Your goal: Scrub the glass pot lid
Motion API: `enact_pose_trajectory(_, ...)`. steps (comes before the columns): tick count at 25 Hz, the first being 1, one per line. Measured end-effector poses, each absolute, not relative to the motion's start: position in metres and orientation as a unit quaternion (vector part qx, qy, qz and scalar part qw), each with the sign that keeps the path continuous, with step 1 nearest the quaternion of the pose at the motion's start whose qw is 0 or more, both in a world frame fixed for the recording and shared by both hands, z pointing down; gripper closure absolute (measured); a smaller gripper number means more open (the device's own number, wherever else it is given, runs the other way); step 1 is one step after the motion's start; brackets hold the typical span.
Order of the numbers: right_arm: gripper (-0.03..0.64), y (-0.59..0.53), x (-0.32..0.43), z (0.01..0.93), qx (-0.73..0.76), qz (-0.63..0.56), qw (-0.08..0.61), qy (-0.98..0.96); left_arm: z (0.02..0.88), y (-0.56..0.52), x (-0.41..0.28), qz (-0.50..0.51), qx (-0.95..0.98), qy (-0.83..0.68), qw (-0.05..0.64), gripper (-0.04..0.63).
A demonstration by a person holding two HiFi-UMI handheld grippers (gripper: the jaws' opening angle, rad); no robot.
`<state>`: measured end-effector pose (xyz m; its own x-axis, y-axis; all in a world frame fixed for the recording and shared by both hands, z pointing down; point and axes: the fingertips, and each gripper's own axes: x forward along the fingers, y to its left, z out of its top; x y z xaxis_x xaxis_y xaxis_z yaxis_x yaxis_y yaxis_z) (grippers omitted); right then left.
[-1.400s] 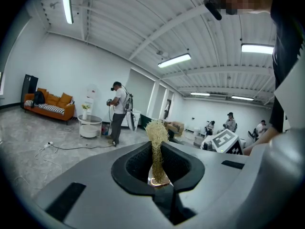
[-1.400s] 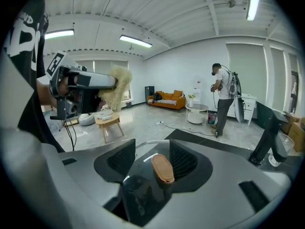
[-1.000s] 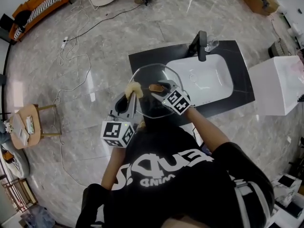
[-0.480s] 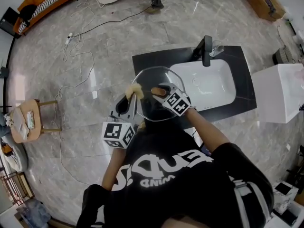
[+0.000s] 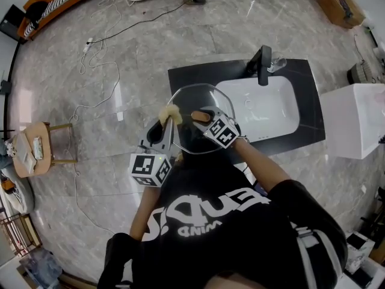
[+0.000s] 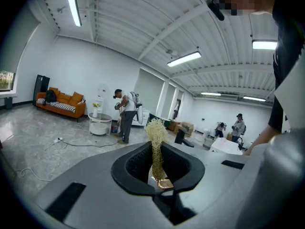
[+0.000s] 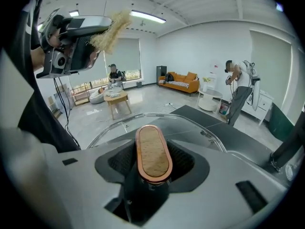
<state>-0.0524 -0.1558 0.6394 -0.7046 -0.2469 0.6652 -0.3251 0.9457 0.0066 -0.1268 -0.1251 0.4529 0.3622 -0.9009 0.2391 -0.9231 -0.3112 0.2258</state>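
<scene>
The right tongs (image 7: 151,185) were pinching the knob (image 7: 153,157) of the glass pot lid (image 5: 198,95), an oval of pale wood with a copper-coloured rim that stood up between the two jaws. The lid was held in the air in front of the person's chest, over the near left edge of a dark surface (image 5: 183,77), and its clear pane spread out beyond the knob. The left tongs (image 6: 159,178) were pressed together on a straw-coloured fibrous scrubber (image 6: 156,140), whose frayed tuft stuck out past the jaw tips. In the head view that tuft sat at the lid's left rim, close to the knob; whether it touched the glass could not be told. A white sink (image 5: 264,107) was set into the dark surface to the right of the lid, with a black tap (image 5: 260,64) at its far side. Grey marbled floor (image 5: 120,59) lay all around, with loose cables trailing across it.
</scene>
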Motion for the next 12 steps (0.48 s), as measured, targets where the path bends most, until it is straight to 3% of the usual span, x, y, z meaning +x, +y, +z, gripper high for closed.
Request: enact_pose_trajectory(12, 0.446, -0.1577, -0.0477, 0.6426, 0.179, 0.084, 0.365, -0.91, 0.4458, -0.1221, -0.1276, 0.026, 0.807, -0.57, 0.152, 0.551)
